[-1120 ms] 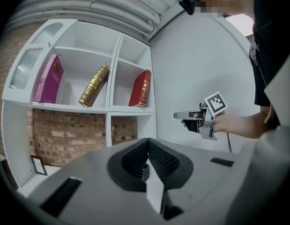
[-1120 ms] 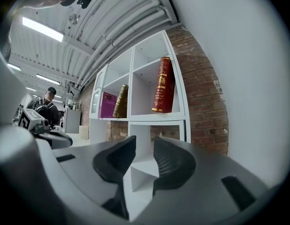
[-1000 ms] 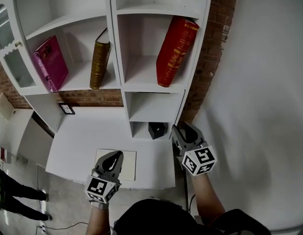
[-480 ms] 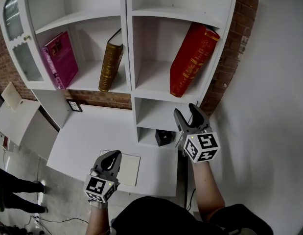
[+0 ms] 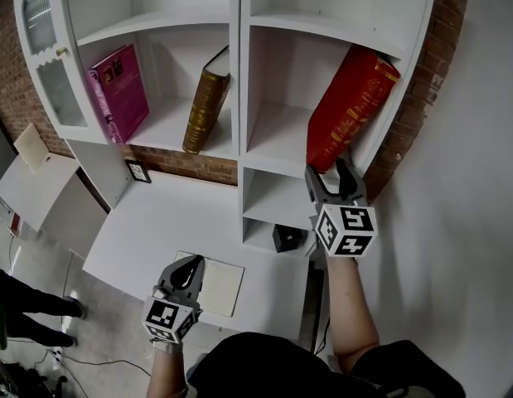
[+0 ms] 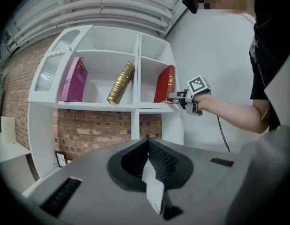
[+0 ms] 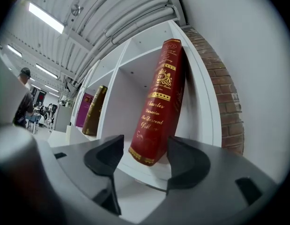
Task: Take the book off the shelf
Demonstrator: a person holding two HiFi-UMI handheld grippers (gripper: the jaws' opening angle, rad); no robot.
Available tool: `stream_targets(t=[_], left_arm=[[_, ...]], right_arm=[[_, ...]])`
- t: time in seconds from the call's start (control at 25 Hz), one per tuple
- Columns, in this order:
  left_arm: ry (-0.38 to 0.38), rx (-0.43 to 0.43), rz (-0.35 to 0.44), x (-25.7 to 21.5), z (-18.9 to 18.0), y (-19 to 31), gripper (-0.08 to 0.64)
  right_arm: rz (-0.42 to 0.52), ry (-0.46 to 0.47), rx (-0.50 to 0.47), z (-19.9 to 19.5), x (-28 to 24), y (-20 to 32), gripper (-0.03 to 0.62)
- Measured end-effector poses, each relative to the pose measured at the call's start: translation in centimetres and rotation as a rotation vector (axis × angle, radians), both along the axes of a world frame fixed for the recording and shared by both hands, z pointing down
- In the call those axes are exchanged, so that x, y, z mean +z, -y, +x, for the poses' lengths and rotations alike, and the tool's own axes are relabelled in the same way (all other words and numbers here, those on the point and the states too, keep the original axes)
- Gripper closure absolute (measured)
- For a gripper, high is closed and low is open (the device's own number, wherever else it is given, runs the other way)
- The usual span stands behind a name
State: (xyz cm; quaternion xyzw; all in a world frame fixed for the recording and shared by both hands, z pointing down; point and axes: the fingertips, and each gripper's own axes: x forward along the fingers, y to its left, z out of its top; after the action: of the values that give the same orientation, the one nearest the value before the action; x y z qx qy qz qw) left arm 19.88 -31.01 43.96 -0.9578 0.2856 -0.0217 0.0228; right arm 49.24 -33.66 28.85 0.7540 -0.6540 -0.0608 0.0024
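A tall red book [image 5: 351, 110] with gold print leans to the right in the right-hand compartment of the white shelf unit [image 5: 239, 65]. My right gripper [image 5: 328, 172] is raised just below and in front of the book's lower end. Its jaws are opening, and in the right gripper view the red book [image 7: 156, 107] shows its bottom corner between the jaws of the right gripper [image 7: 145, 144], with gaps on both sides. My left gripper [image 5: 186, 274] hangs low over the desk, shut and empty. In the left gripper view the left gripper [image 6: 147, 161] has its jaws together.
A gold-brown book [image 5: 206, 110] and a pink book [image 5: 119, 94] stand in the left compartment. A black box [image 5: 287, 237] sits in the lowest cubby. A white pad [image 5: 213, 287] lies on the white desk [image 5: 157, 230], with a small picture frame [image 5: 138, 171] by the brick wall.
My right gripper rose from desk height up to the red book's lower end, and its jaws spread wider. The left gripper stayed over the white pad.
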Motion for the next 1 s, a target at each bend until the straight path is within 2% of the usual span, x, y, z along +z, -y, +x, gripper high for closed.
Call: stream_targets(t=[0.72,1.0], left_arm=[[-0.002,-0.123,-0.018,1.0,-4.4,0.4,0.552],[0.008,-0.158,-0.039,1.4,-6.3,0.1,0.552]], right_arm=[[-0.029,0.071,0.108,1.2,-1.1,4.4,0.313],[-0.006,0.096,0.189,1.7,-2.1,4.9,0.282]])
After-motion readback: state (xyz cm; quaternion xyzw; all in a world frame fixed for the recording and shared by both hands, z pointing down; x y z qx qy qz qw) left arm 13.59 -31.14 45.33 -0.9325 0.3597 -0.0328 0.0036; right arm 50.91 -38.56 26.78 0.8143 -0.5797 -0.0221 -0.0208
